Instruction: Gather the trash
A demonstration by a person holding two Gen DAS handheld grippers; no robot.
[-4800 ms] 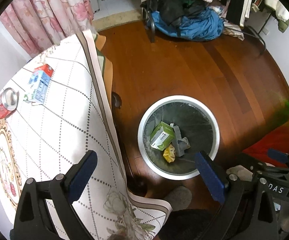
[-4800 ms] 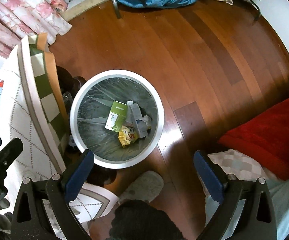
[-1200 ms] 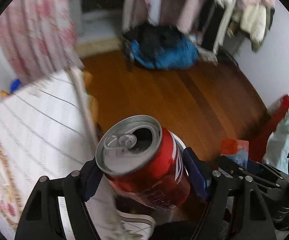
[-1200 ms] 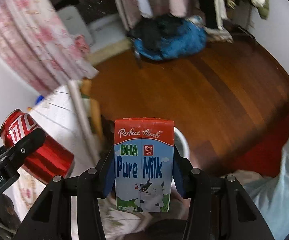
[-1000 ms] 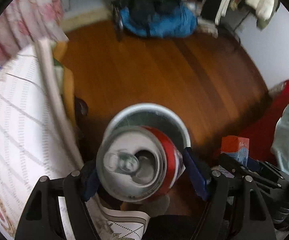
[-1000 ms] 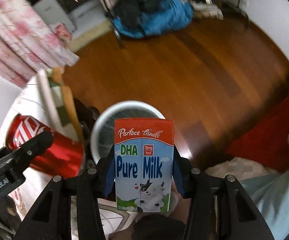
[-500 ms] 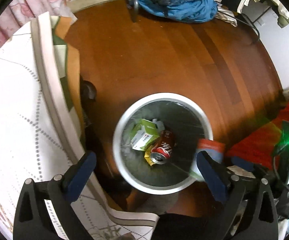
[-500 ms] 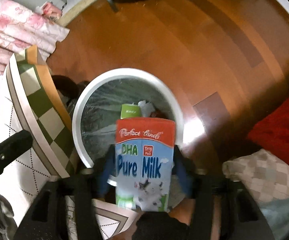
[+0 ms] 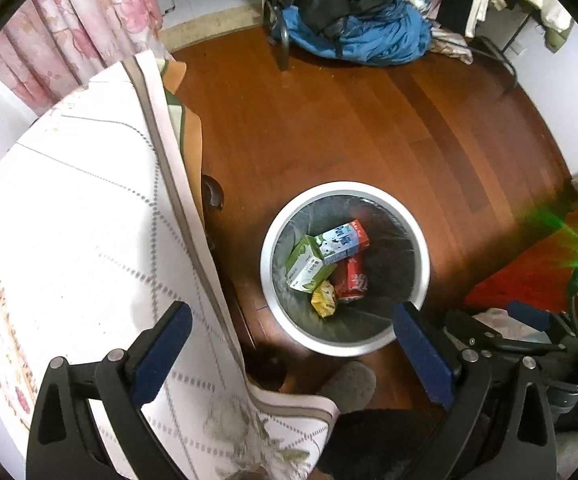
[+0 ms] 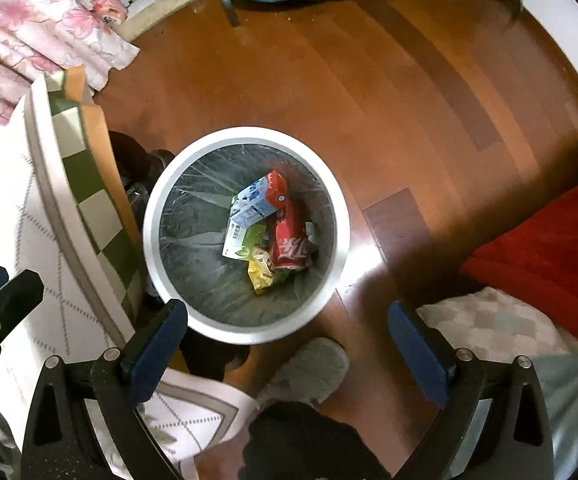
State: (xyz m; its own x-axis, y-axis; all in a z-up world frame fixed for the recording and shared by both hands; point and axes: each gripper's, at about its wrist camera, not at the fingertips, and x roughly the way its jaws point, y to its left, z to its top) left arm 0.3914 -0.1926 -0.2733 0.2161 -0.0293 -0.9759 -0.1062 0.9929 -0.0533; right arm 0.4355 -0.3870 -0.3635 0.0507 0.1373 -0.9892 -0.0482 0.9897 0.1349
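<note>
A round white trash bin (image 9: 423,264) (image 10: 151,236) with a clear liner stands on the wooden floor beside the table. Inside lie a blue and red milk carton (image 9: 343,242) (image 10: 259,202), a red soda can (image 9: 351,282) (image 10: 291,242), a green box (image 9: 305,266) (image 10: 245,242) and a yellow wrapper (image 9: 324,300) (image 10: 261,274). My left gripper (image 9: 289,350) is open and empty above the bin's near rim. My right gripper (image 10: 289,346) is open and empty above the same rim.
A table with a white dotted cloth (image 9: 69,216) (image 10: 17,240) is on the left. A grey slipper (image 9: 347,380) (image 10: 309,364) sits by the bin. Blue clothes (image 9: 361,36) lie by a rack at the far side. A red blanket (image 10: 549,240) is on the right.
Both grippers held trash a second ago, the left a can, the right a milk carton. Both opened over the bin. The can and carton now lie inside it.
</note>
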